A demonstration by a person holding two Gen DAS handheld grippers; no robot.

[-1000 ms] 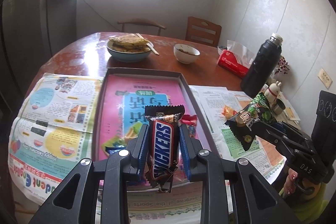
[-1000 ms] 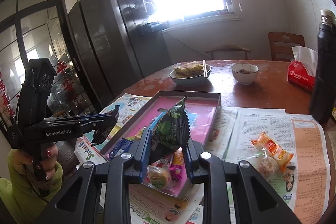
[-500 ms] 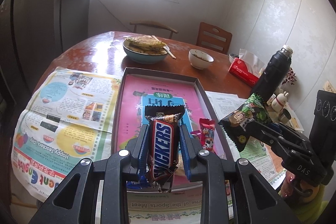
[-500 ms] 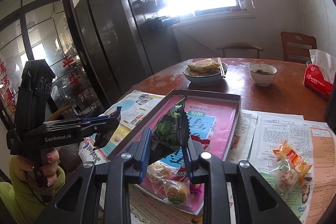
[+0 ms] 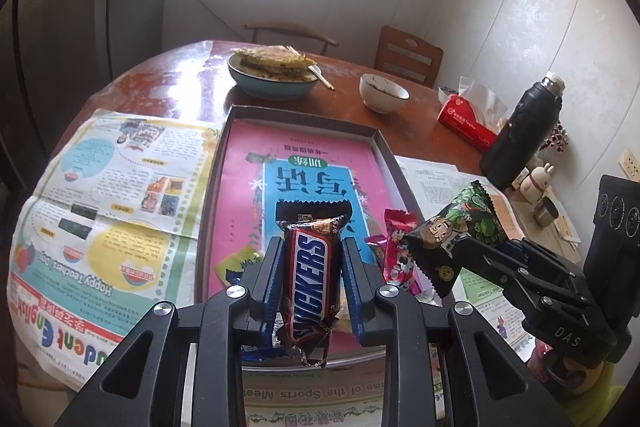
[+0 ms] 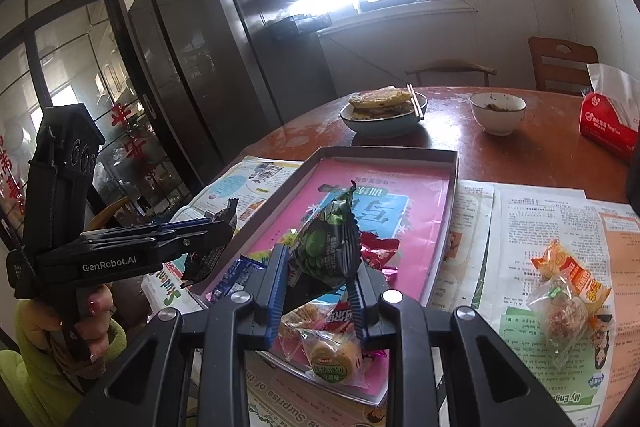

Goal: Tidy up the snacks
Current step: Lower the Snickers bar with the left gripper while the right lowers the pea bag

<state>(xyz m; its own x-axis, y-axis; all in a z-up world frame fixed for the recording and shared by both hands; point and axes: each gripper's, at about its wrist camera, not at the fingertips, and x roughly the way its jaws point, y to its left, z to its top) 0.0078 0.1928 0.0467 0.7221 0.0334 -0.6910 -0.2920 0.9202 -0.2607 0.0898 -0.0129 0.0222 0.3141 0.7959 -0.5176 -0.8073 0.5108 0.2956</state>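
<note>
Snickers bar (image 5: 310,283) pinched tight in my left gripper (image 5: 312,287), green snack packet (image 6: 330,253) clamped in my right gripper (image 6: 320,291), both over the tray's (image 5: 384,147) near end, guessing ready to drop in.

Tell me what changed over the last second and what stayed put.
Both grippers have come forward and down over the near end of the pink tray, so more of the snacks lying in it shows beneath them. Nothing was picked up or dropped: the left gripper stays shut on the Snickers bar, the right gripper on the green snack packet. The two loose snacks on the newspaper lie as before.
</note>
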